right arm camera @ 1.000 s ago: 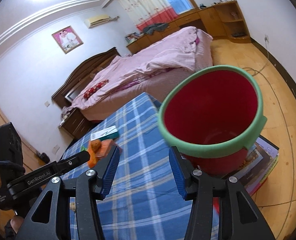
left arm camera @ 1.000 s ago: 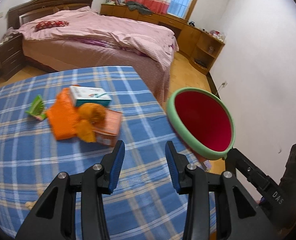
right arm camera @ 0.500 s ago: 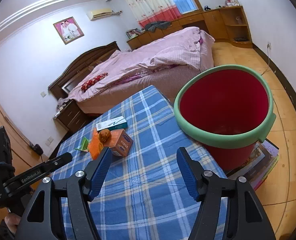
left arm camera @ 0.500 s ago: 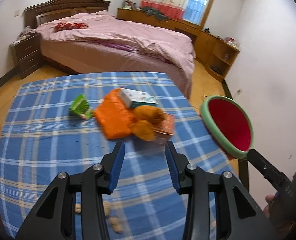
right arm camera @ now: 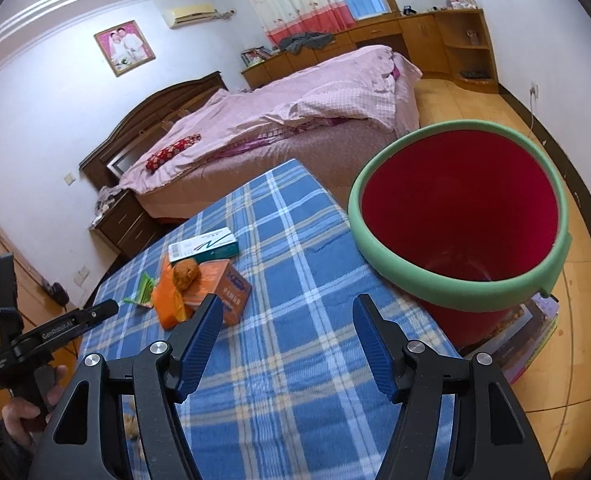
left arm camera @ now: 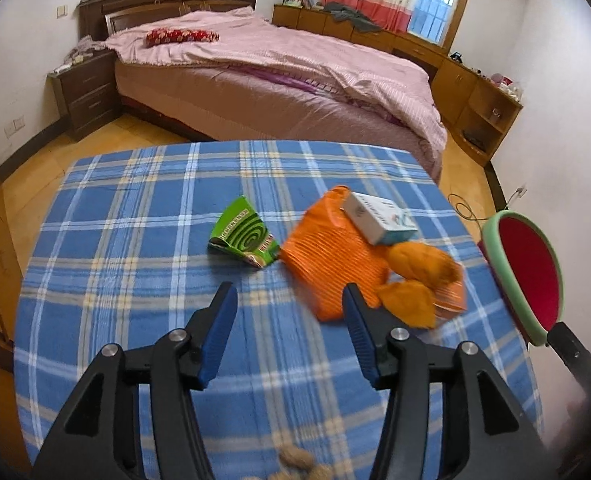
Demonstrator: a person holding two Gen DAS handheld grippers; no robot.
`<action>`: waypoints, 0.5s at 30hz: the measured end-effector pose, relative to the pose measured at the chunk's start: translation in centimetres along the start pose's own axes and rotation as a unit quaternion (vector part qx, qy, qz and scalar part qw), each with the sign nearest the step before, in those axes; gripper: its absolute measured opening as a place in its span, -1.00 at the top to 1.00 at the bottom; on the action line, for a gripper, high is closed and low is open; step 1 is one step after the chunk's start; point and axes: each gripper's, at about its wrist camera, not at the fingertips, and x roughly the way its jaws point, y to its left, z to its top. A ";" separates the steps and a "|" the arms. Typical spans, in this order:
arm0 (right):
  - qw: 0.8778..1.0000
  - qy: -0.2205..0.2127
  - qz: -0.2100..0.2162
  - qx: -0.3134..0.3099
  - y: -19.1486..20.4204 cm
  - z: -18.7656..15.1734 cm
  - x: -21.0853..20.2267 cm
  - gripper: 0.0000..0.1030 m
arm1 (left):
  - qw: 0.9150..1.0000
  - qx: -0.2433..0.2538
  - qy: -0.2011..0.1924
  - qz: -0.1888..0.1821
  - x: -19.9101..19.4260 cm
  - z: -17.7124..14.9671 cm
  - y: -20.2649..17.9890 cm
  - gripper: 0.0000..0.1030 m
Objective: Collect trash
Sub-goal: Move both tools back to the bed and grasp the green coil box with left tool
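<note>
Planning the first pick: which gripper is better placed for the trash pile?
Left. The left gripper is open, close to the orange bag; the right gripper sits farther back, nearer the red bin.

Pink-covered bed (left arm camera: 279, 68) beyond blue plaid table (left arm camera: 135, 240)

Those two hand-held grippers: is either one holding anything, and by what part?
Nothing is held. The left hand-held gripper and the right hand-held gripper are both open and empty above the table.
</note>
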 end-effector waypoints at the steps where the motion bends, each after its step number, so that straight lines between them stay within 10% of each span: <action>1: 1.000 0.001 0.000 0.003 -0.1 0.1 0.4 -0.34 | 1.000 -0.003 0.003 0.003 0.5 0.2 0.3 -0.14; 15: 0.999 0.026 0.027 -0.005 -0.3 0.6 5.4 -0.34 | 0.995 -0.063 0.035 0.062 8.2 3.4 3.0 -0.31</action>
